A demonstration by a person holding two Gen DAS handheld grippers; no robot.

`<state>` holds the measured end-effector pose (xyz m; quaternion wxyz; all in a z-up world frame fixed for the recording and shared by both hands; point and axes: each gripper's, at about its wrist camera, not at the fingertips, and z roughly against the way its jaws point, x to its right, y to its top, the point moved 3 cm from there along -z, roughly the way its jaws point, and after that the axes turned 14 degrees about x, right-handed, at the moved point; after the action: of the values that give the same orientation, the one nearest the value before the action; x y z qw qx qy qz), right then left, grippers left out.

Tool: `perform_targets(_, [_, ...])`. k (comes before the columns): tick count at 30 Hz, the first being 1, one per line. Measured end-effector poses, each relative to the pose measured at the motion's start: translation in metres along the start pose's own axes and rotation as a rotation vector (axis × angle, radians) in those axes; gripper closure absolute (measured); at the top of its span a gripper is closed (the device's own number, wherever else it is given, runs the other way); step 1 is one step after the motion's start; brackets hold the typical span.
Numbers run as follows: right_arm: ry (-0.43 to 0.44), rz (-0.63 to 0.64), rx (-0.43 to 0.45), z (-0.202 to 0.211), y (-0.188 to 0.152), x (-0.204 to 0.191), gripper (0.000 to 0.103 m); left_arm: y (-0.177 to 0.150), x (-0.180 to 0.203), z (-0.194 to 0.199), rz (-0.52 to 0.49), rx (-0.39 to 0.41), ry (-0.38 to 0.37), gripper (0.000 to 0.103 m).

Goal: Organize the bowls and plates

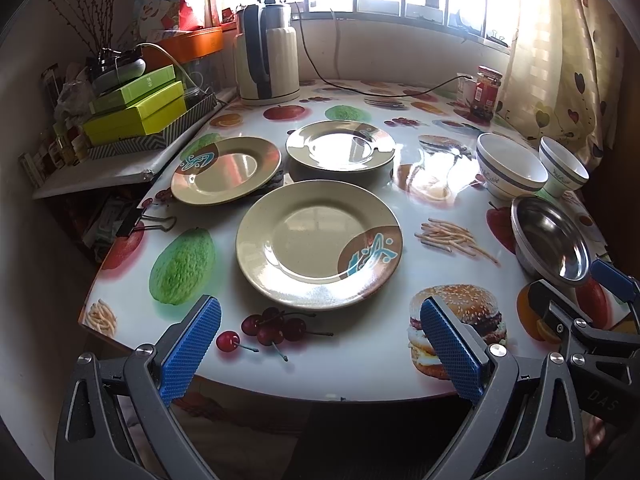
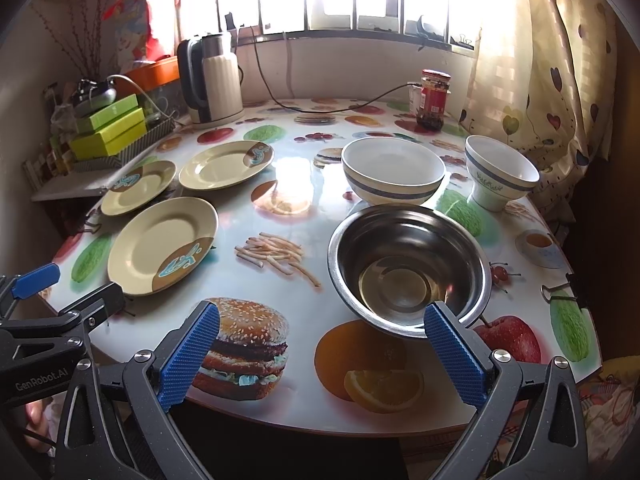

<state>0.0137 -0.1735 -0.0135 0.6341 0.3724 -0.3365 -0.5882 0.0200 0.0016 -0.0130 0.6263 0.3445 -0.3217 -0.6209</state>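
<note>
1 printed teacup [image 2: 538, 241], right wrist view only

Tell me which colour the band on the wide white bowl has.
Grey-blue, around the outside of the wide white bowl; clearest in the right wrist view.

The left gripper [image 1: 320, 344] is held low at the near edge of the table [image 1: 360, 376], its jaws spread wide with nothing between them. Its blue ribbed pads [image 1: 190, 354] are turned inward, and its tips are raised just over the table's near rim. The right gripper [image 2: 322, 354] is held at the same near edge, further to the right along it, likewise spread wide and empty, with its blue pads [image 2: 454, 358] turned inward. The two are set side by side and near each other, each being caught at the margin of the other's wrist view.
</note>
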Motion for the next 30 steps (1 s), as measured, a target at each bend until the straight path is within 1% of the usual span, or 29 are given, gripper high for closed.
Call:
perform_targets(24, [0.006,0.000,0.003,-0.001,0.000,0.001,0.000,0.003,-0.002,-0.001,0.002,0.006,0.000,0.002])
perform_targets(27, [0.017,-0.002,0.008,-0.001,0.002,0.002,0.000,0.006,-0.005,-0.001,0.002,0.016,0.001,0.002])
perform_targets(30, [0.026,0.008,0.026,-0.003,0.011,0.002,0.000,0.010,-0.009,-0.002,0.006,0.025,0.001,0.002])
